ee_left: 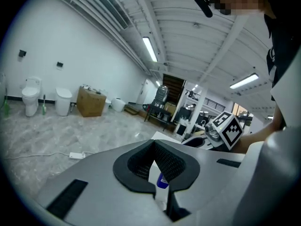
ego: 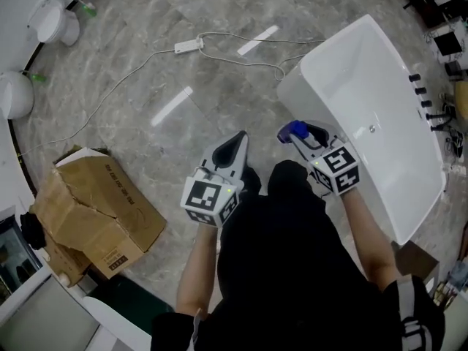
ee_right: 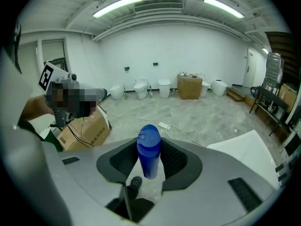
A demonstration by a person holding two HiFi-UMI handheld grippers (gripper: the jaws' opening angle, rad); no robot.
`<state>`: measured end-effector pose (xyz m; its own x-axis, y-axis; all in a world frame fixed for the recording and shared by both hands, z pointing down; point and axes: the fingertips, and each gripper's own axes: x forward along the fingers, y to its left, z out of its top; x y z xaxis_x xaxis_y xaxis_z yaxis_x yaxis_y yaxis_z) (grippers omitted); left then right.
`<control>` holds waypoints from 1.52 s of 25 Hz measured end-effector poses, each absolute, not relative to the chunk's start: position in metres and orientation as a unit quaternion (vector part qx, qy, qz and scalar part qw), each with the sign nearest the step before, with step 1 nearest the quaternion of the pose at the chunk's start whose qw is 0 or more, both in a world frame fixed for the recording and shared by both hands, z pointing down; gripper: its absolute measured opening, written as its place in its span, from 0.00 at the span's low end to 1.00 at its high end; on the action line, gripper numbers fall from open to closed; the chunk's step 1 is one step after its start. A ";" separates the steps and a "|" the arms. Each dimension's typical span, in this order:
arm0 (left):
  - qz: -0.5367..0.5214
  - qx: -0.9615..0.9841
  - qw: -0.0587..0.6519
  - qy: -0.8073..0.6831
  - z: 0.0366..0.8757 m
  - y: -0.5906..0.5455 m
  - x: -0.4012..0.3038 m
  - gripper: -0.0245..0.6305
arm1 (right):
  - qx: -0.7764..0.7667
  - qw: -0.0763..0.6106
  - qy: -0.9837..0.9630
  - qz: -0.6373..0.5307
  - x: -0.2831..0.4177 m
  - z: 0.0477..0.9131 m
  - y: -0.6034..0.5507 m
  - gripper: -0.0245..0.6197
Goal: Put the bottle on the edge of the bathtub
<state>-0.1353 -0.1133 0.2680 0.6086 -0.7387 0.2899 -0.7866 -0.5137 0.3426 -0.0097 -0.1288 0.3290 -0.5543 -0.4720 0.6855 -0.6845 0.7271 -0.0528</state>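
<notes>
A blue bottle (ego: 295, 131) is clamped between the jaws of my right gripper (ego: 300, 135), just off the near left rim of the white bathtub (ego: 291, 92). In the right gripper view the bottle (ee_right: 149, 149) stands upright between the black pads of that gripper (ee_right: 149, 163), and the bathtub (ee_right: 249, 147) lies low at the right. My left gripper (ego: 237, 140) hangs over the floor to the left of the bottle. Its jaws meet at the tips with nothing held, as the left gripper view (ee_left: 154, 145) also shows.
A crushed cardboard box (ego: 95, 210) lies on the marble floor at left. Two toilets (ego: 55, 20) stand along the far left wall. A power strip (ego: 189, 46) with a long white cable crosses the floor ahead. Black fittings (ego: 424, 93) line the tub's far side.
</notes>
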 end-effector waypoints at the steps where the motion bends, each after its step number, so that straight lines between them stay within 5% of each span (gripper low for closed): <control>1: 0.056 0.869 0.229 -0.435 0.272 -0.119 -0.137 0.06 | 0.333 0.342 -0.864 0.163 -0.011 0.336 -0.135 0.26; 38: 0.125 0.802 0.366 -0.455 0.634 -0.352 -0.115 0.06 | 0.269 0.519 -0.769 0.257 -0.006 0.868 -0.361 0.26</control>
<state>-0.1150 -0.3520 0.6340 0.5545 -0.6392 0.5328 -0.8215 -0.3181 0.4733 -0.0064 -0.3606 0.8685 -0.3164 -0.1478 0.9370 -0.6816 0.7224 -0.1162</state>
